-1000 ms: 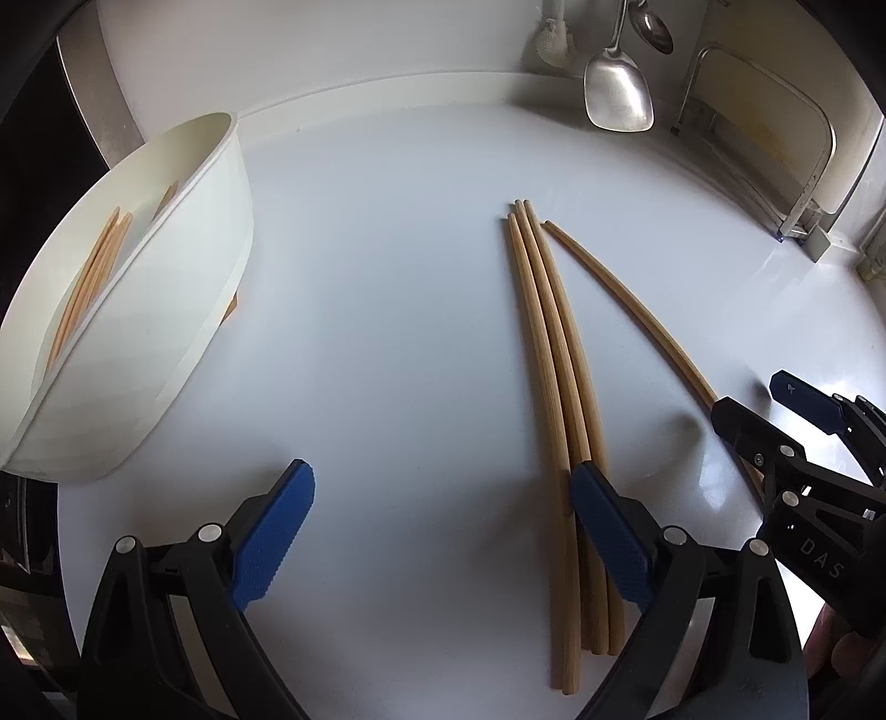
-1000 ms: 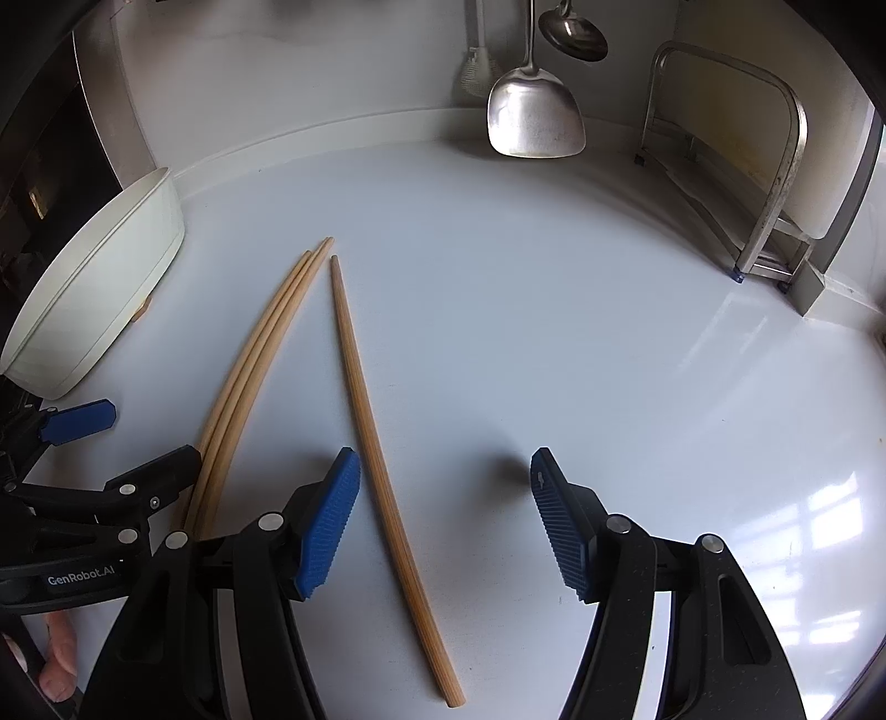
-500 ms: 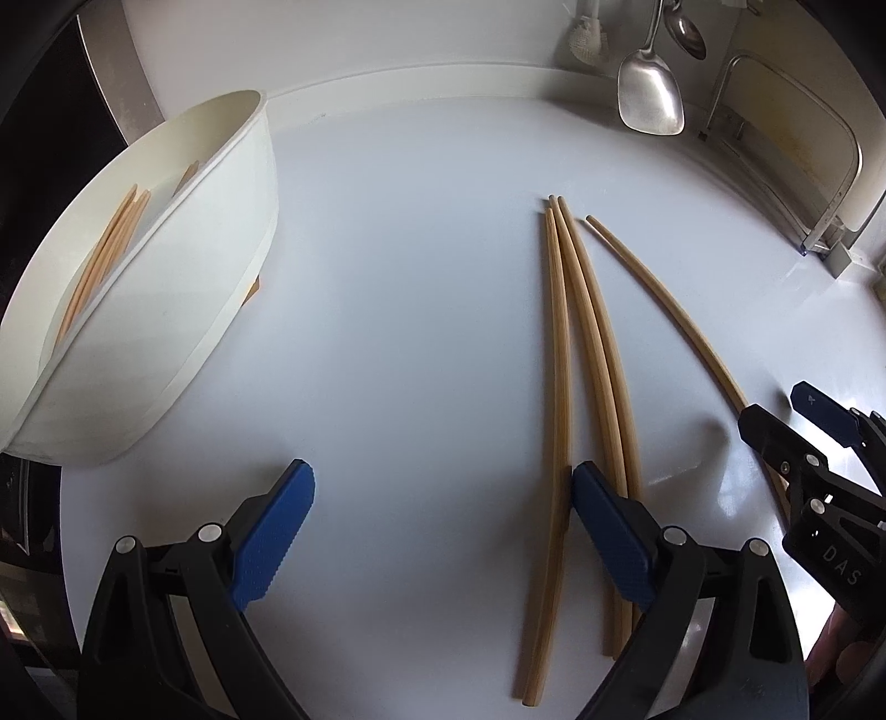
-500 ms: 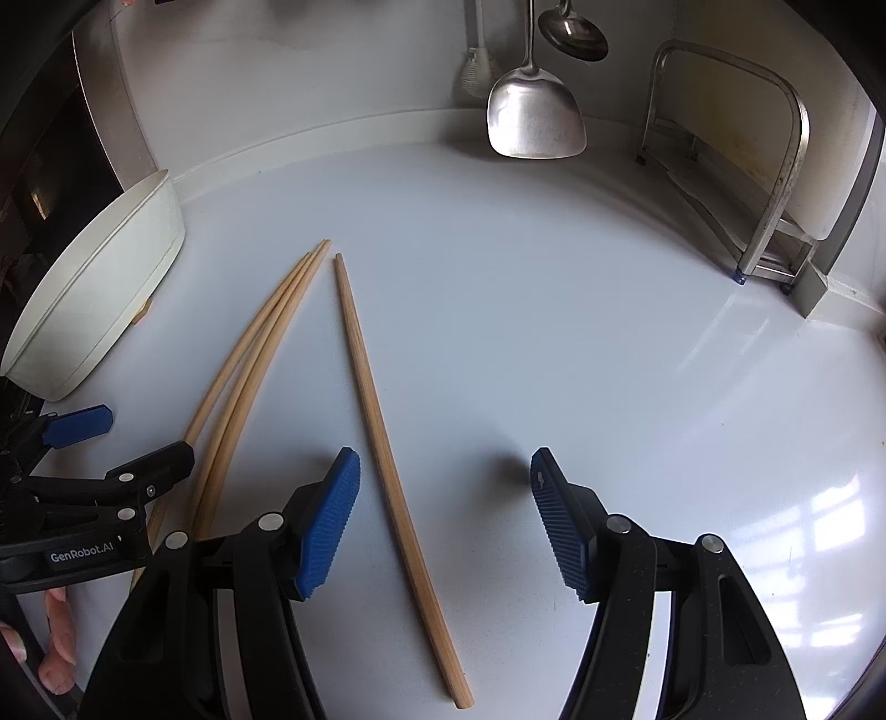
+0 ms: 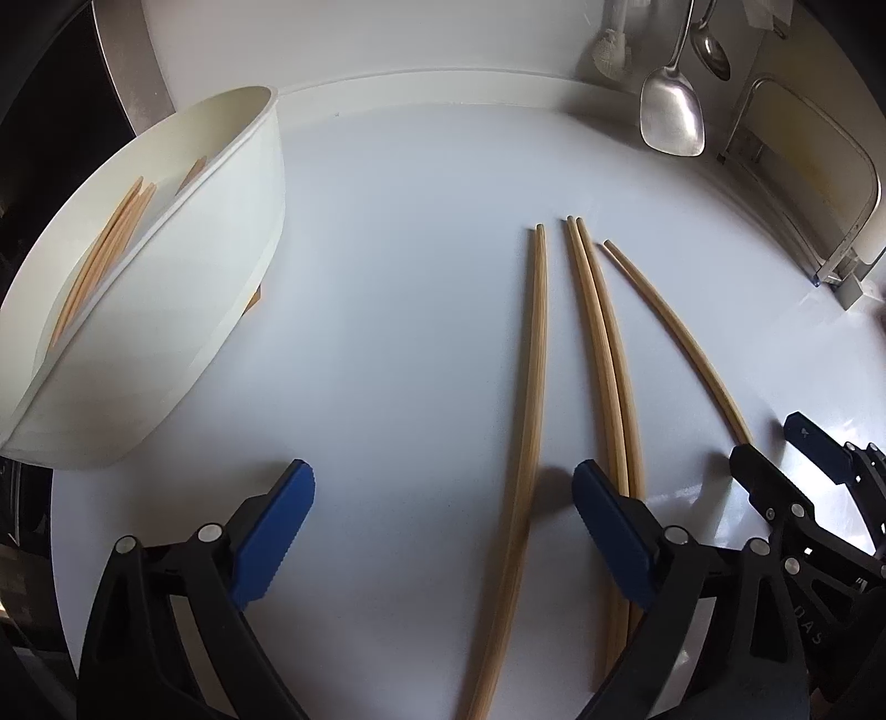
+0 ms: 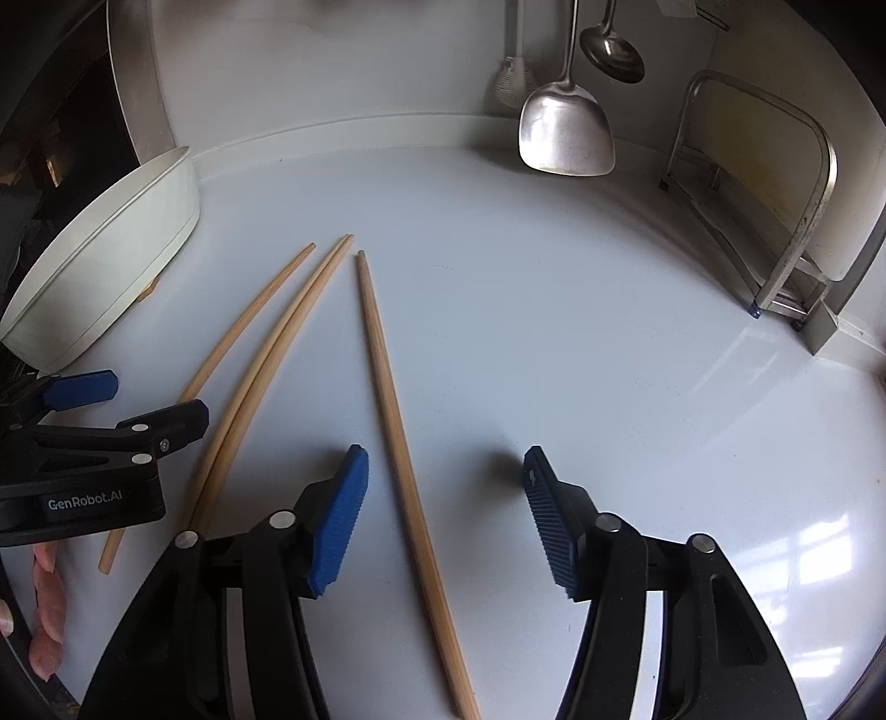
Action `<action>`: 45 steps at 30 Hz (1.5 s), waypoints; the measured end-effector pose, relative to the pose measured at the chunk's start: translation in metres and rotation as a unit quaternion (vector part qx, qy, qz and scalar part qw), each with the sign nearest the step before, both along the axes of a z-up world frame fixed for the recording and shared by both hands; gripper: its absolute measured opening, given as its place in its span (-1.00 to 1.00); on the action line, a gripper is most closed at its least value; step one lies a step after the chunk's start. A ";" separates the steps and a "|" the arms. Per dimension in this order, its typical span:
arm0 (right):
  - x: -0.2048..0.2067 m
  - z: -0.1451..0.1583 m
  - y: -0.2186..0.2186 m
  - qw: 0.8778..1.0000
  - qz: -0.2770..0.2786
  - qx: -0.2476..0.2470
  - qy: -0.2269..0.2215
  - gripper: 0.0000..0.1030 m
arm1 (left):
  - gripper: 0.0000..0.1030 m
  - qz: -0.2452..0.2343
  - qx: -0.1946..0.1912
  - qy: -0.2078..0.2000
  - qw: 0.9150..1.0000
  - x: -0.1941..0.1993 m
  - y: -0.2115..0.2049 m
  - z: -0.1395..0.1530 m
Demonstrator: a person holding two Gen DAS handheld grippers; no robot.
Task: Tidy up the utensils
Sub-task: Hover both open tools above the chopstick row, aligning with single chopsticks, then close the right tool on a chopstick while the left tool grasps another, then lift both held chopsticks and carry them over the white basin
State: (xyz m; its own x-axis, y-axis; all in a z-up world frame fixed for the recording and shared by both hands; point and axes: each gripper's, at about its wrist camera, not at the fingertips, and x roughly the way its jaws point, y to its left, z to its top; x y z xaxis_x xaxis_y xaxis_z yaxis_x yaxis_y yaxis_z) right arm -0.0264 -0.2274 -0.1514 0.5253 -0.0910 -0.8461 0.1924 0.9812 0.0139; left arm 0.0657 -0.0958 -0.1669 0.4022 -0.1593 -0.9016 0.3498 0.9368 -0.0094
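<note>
Several long wooden chopsticks lie on the white counter. In the left wrist view one chopstick (image 5: 531,399) lies apart, between the jaws of my open left gripper (image 5: 443,526). A pair (image 5: 606,376) lies just right of it, under the right finger. A single chopstick (image 5: 675,332) lies further right; in the right wrist view this single chopstick (image 6: 393,410) lies between the jaws of my open right gripper (image 6: 446,515). A white oval container (image 5: 183,299) at the left holds more chopsticks (image 5: 105,249).
A metal spatula (image 6: 565,133), a ladle (image 6: 612,52) and a brush hang on the back wall. A metal rack with a cutting board (image 6: 775,183) stands at the right. The counter's back edge curves behind the chopsticks.
The leftmost chopstick has been pushed left, away from the other two, and now lies between my left gripper's fingers. The left gripper shifted left. The right gripper barely moved.
</note>
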 end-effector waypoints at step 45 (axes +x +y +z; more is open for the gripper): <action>0.064 0.157 0.087 0.986 0.110 0.086 -0.093 -0.88 | -0.86 0.101 -0.078 -0.062 0.990 0.036 0.132 0.168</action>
State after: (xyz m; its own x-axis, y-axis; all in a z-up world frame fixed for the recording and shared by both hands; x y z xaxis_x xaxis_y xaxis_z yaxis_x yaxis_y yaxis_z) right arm 0.0378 -0.1400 0.0056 0.6636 0.1798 -0.7262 -0.0467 0.9788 0.1996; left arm 0.1020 0.0366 0.0008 0.5453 -0.1975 -0.8147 0.1629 0.9783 -0.1281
